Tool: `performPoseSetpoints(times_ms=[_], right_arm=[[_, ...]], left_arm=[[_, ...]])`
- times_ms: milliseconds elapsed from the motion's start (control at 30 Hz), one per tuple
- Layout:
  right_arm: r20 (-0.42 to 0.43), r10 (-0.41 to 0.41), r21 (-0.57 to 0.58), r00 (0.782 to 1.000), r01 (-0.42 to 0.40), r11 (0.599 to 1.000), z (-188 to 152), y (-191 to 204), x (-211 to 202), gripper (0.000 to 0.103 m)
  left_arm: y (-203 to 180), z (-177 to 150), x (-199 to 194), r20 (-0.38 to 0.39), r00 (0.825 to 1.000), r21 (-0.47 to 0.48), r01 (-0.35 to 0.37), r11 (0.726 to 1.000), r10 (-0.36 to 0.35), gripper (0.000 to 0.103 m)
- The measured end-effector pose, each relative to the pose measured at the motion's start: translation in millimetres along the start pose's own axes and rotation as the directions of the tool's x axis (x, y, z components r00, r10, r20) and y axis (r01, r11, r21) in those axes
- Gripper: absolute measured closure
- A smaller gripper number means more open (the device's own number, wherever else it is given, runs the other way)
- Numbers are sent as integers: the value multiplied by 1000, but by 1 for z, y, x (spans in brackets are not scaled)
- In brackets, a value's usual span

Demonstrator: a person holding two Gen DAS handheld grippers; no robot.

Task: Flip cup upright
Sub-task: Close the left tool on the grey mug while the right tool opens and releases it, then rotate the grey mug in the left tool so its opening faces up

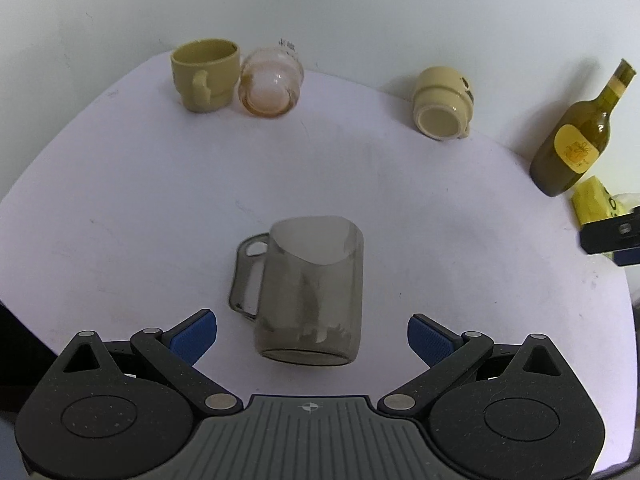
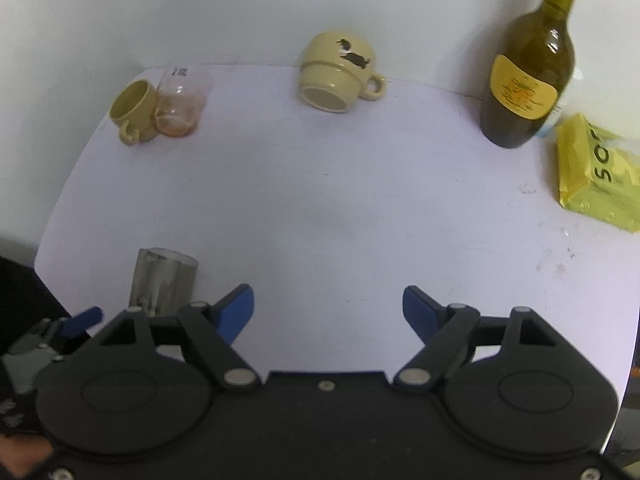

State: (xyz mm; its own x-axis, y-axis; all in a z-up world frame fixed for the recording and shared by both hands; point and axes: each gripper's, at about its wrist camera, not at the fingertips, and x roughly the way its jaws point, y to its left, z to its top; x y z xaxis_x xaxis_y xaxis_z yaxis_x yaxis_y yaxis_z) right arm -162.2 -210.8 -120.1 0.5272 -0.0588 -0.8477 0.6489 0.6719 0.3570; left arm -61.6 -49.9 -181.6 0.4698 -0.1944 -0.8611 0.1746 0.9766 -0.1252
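White surface (image 1: 120, 208): grey glass mug (image 1: 308, 292) lies on its side, unflipped. Left claw (image 1: 312, 336) gapes wide around its base; right claw (image 2: 328, 312) wide, empty.

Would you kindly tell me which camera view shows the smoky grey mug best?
The left wrist view: the grey mug stands whole and central between the left gripper's open fingers, handle visible. The right wrist view shows only its upper body at the lower left, partly hidden.

Yellow packet (image 2: 592, 172) with dark letters "SO" legible, rest cut off, bottle label (image 2: 522, 94) print unreadable
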Motion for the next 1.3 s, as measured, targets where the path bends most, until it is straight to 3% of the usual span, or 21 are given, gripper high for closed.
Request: performPoseSetpoints(times_ms=[167, 267, 400, 467, 533, 867, 1033, 1300], right_arm=[[-8, 1, 0, 1000, -1, 1000, -9, -7, 0, 23], [-2, 0, 15, 1000, 0, 1000, -11, -9, -1, 23], [4, 7, 42, 1000, -7, 999, -11, -10, 1, 23], [3, 19, 51, 1000, -19, 999, -11, -8, 3, 23], [3, 29, 55, 1000, -29, 998, -11, -5, 4, 23], [18, 60, 56, 998, -61, 997, -3, 12, 9, 23], [15, 68, 81, 998, -69, 994, -3, 13, 13, 23], [27, 77, 97, 997, -79, 992, -2, 15, 14, 23]], left_arm=[[-2, -7, 17, -39, 998, 26, -43, 999, 44, 2], [-4, -7, 18, -9, 998, 44, -64, 997, 64, 3], [-14, -7, 23, 3, 990, 150, -136, 979, 138, 5], [-17, -6, 25, -2, 991, 191, -132, 973, 135, 23], [-17, -5, 26, -21, 992, 220, -117, 968, 125, 28], [-12, -2, 31, -50, 993, 239, -94, 966, 109, 27], [-14, -2, 26, -40, 994, 266, -92, 960, 107, 39], [-20, 7, 13, 47, 993, 341, -117, 933, 108, 40]])
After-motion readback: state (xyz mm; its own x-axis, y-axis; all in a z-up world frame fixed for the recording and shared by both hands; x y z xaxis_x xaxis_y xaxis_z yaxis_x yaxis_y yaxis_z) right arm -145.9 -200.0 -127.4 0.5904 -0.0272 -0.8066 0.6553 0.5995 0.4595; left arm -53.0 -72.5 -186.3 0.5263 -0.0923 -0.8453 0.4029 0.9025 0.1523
